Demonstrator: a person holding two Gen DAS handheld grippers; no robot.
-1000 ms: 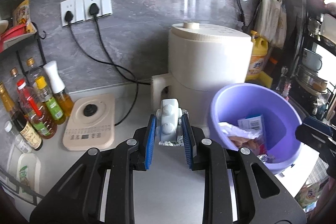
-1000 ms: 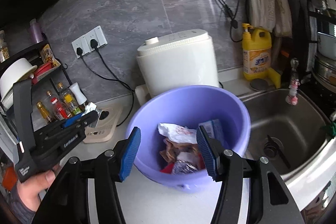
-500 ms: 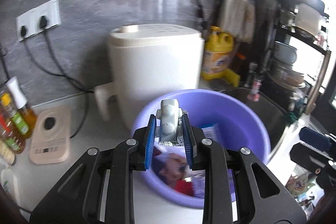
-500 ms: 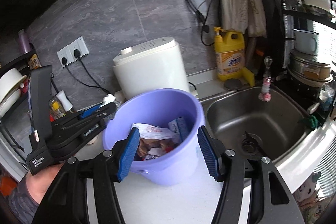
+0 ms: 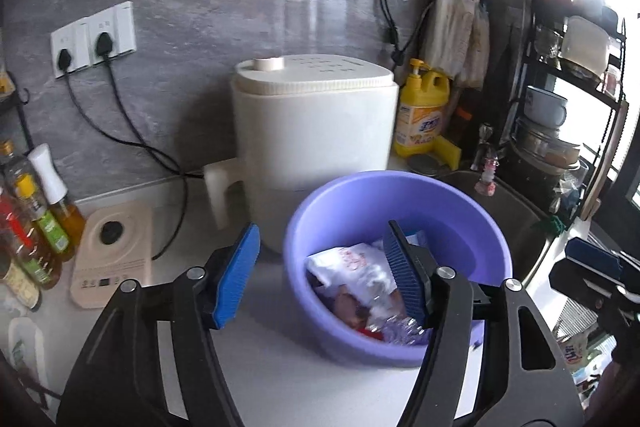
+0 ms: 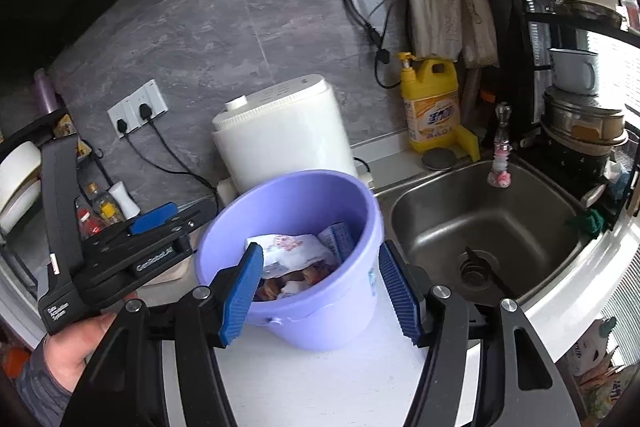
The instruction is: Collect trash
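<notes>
my left gripper (image 5: pixel 320 275) is wide open and holds nothing; its right finger hangs over the rim of the purple bucket (image 5: pixel 472 227), its left finger is outside the bucket, over the white counter (image 5: pixel 280 367); the trash (image 5: pixel 356 267), crumpled wrappers and a blue-white packet, lies inside the bucket, low and a little to the right of the gap between my left fingers; my right gripper (image 6: pixel 320 287) is open too and empty; it faces the same bucket from the sink (image 6: pixel 480 227) side, with the bucket wall between its two fingers, not touching as far as i can tell; no loose trash shows on the counter near the bucket; i judge the next piece must be searched away from the bucket, and neither hand is clearly nearer to one.
</notes>
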